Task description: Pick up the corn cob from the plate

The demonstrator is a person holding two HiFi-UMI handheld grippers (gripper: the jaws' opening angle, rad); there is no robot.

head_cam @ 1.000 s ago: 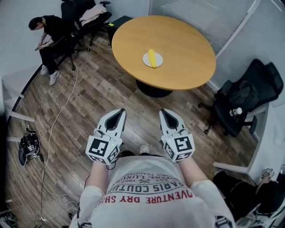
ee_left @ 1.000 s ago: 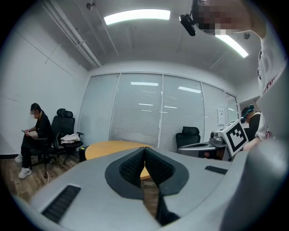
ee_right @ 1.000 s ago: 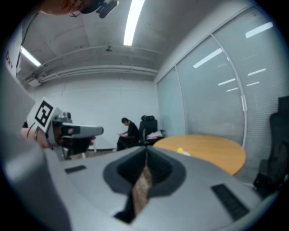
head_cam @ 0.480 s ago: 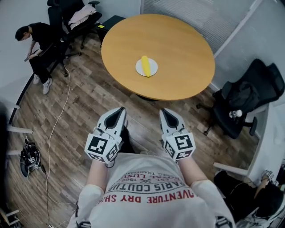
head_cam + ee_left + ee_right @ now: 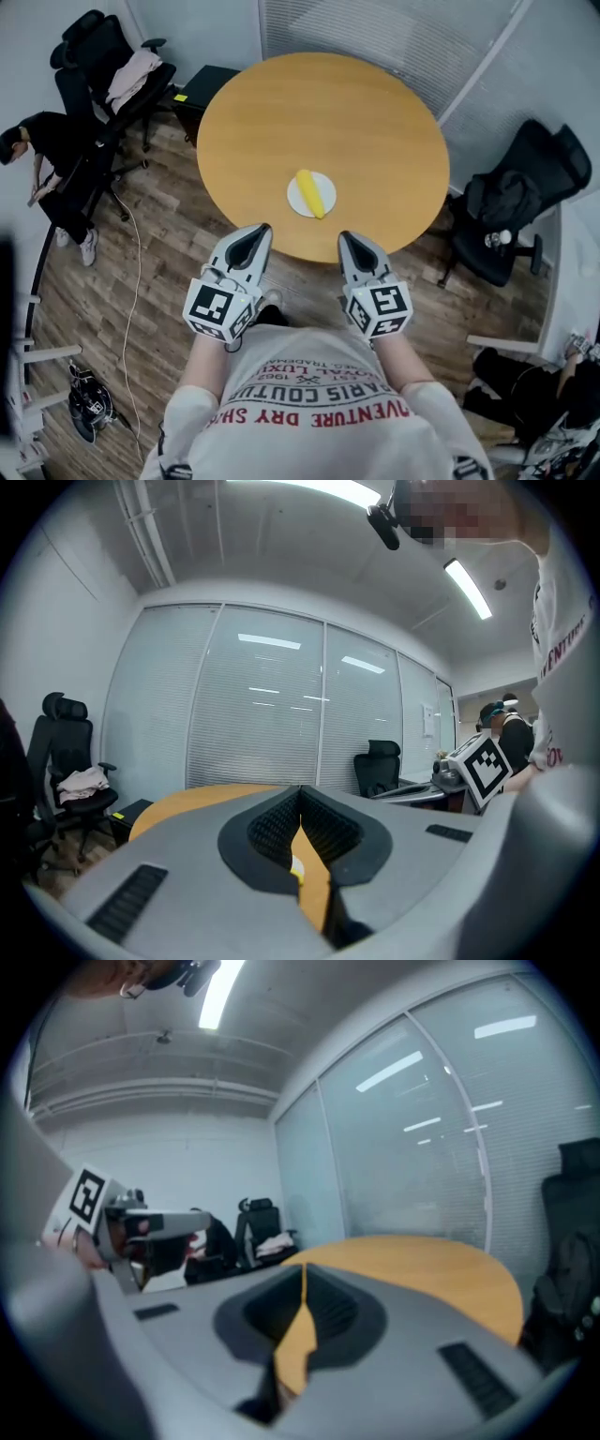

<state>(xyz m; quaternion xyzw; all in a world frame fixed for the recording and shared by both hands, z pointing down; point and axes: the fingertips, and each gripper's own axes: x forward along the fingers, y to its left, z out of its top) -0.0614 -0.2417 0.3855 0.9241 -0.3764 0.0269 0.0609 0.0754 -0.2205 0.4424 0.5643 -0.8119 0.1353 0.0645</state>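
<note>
A yellow corn cob (image 5: 310,192) lies on a small white plate (image 5: 298,200) near the front edge of a round wooden table (image 5: 375,122). My left gripper (image 5: 261,230) and right gripper (image 5: 344,237) are held side by side just short of that edge, both pointing at the table, both shut and empty. In the left gripper view a sliver of the plate (image 5: 296,869) shows through the slit between the closed jaws. The right gripper view shows only the tabletop (image 5: 441,1260) past its closed jaws.
Black office chairs stand at the right (image 5: 520,202) and far left (image 5: 103,70), the left one with clothes on it. A seated person (image 5: 47,159) is at the left wall. A cable (image 5: 131,309) runs over the wooden floor. Glass partitions with blinds (image 5: 394,37) stand behind the table.
The table with the plate has come much nearer to both grippers, from well ahead to just in front of their tips. Both grippers stay shut and side by side.
</note>
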